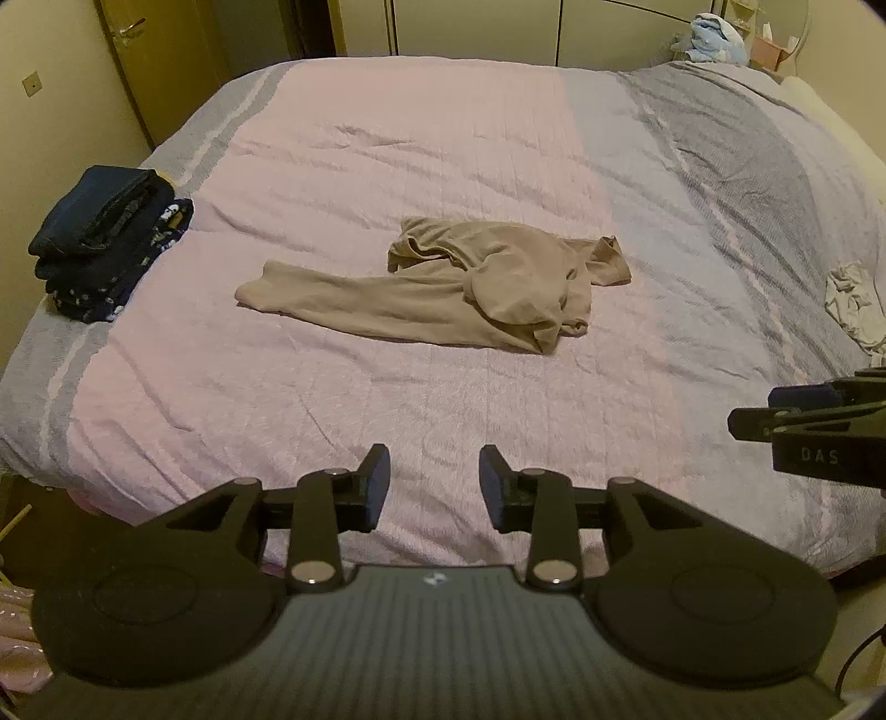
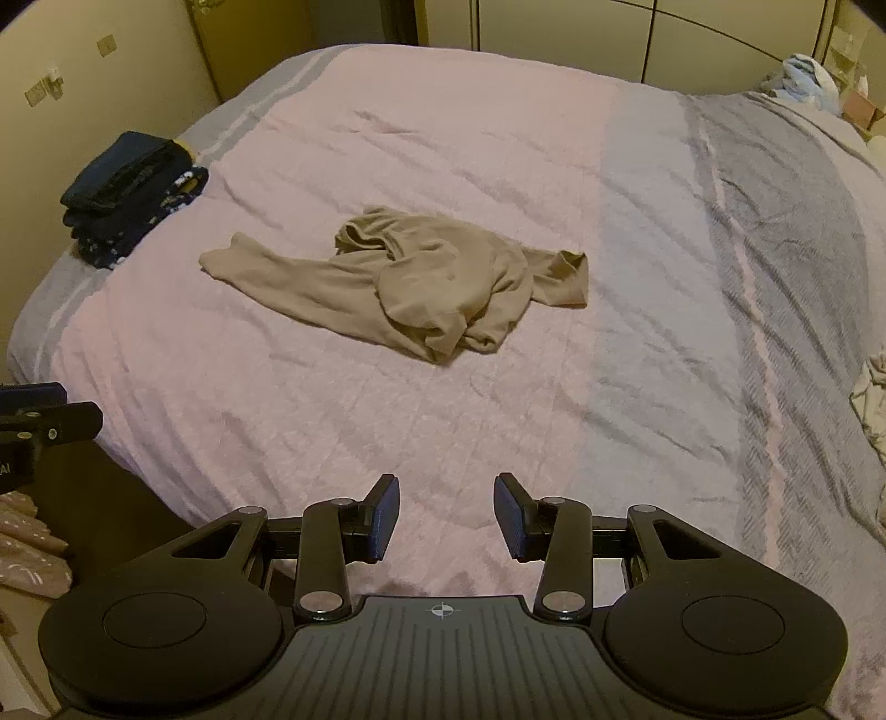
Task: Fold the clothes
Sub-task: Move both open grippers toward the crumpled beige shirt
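- Beige garment point(image 1: 470, 282) crumpled mid-bed on pink and grey bedspread point(image 1: 387, 144), unfolded.
- One long leg or sleeve stretched flat toward the left, end near point(image 1: 260, 288); bulk bunched at right, cuff sticking out far right.
- Same beige garment point(image 2: 421, 282) in right wrist view, centre of bedspread point(image 2: 637, 221), well apart from both tongs.
- Left gripper point(image 1: 434, 476) over near edge of bed, jaws parted to a medium gap, nothing between them, only bedspread below.
- Right gripper point(image 2: 447, 509) also over near edge, jaws standing apart at a moderate gap, empty.
- Right gripper point(image 1: 736, 423) visible at right edge of left wrist view; left gripper point(image 2: 94, 421) peeking in at left edge of right wrist view. Side by side, not touching.
- Stack of dark folded clothes point(image 1: 105, 243) on far-left side of bed, at grey border, top piece navy, lower one dotted white.
- Same stack point(image 2: 133, 194) in right view, well left of garment.
- Pale crumpled cloth point(image 1: 853, 304) at right edge of bed, partly cut off.
- Light blue bundle point(image 1: 711, 36) beyond far-right corner.
- Door with handle point(image 1: 127, 27) far left; cupboard fronts along far wall.
- Pinkish patterned fabric point(image 2: 27, 548) low at near left, off the bed.
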Demonstrator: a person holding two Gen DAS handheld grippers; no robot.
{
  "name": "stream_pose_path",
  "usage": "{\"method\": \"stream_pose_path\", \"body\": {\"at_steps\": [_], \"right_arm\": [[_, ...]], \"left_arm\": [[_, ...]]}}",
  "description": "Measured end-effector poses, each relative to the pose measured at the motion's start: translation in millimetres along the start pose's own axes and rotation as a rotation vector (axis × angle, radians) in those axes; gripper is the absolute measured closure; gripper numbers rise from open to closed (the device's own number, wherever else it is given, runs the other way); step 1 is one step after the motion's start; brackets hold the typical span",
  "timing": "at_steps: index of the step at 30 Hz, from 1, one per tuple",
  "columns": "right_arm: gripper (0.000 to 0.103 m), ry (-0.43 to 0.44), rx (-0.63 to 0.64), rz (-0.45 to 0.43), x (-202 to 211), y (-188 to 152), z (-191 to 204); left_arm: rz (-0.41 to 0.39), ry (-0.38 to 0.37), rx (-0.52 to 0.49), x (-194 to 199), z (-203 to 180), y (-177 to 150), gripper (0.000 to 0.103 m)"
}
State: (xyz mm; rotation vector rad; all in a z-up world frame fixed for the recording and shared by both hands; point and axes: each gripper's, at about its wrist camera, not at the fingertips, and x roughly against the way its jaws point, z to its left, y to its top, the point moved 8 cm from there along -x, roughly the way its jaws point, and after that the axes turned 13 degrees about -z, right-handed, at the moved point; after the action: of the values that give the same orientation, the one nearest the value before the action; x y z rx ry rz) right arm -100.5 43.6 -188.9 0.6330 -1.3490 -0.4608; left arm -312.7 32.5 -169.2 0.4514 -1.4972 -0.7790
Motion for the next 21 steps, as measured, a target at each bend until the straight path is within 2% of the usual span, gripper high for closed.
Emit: {"method": "stream_pose_path", "body": {"at_steps": [13,21], "right_arm": [[0.061,-0.02,-0.027,-0.038,17.0,11.7,-6.5],[0.061,-0.041,-0.041,-0.06,8.3,33.5,-3.4]], "left_arm": [[-0.049,-0.026,0.011,5.5,-1.3,14.0,0.072],[-0.064,-0.044,0.025,-15.4,19.7,29.9,0.072]]}}
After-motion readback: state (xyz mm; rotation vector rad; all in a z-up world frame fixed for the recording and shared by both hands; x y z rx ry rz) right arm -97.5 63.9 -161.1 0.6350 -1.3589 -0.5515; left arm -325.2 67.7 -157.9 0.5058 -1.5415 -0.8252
